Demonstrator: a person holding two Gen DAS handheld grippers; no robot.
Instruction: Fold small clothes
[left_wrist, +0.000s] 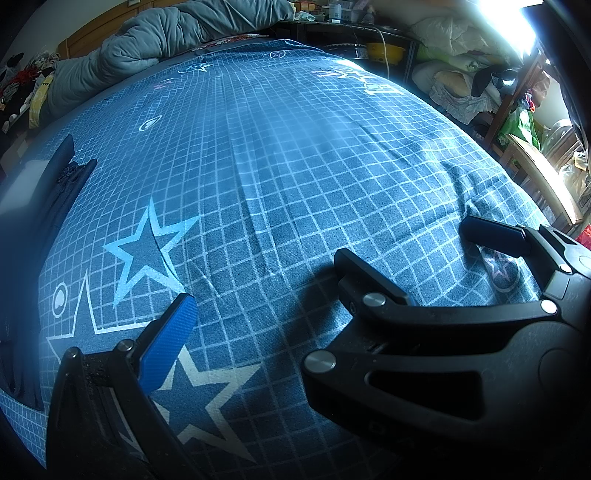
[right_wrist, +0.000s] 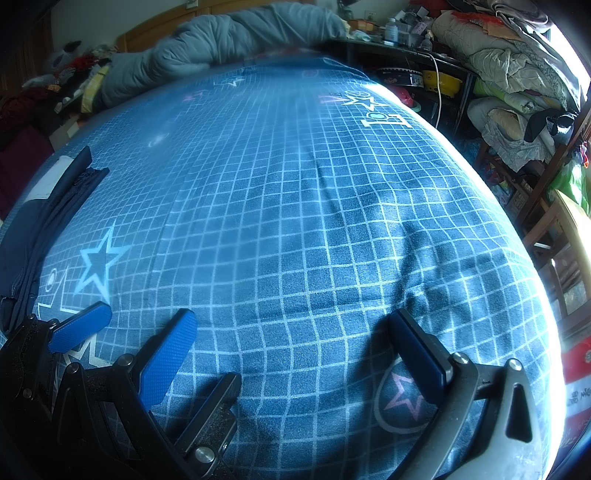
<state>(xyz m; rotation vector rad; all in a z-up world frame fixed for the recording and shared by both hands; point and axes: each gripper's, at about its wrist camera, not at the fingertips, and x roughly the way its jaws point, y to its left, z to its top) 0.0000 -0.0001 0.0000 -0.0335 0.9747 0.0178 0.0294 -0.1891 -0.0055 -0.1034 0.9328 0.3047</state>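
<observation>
navy garment (right_wrist: 40, 218) lies far left of both wide-open, empty grippers: left gripper (right_wrist: 122, 328), right gripper (right_wrist: 291, 332).

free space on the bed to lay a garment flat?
Widest bare patch: centre of the grid bedsheet, bordered by the grey duvet at the head, the dark blue garment at the left edge, and both hand-held grippers at the near end. Crowded: cluttered shelves off the right side.
</observation>
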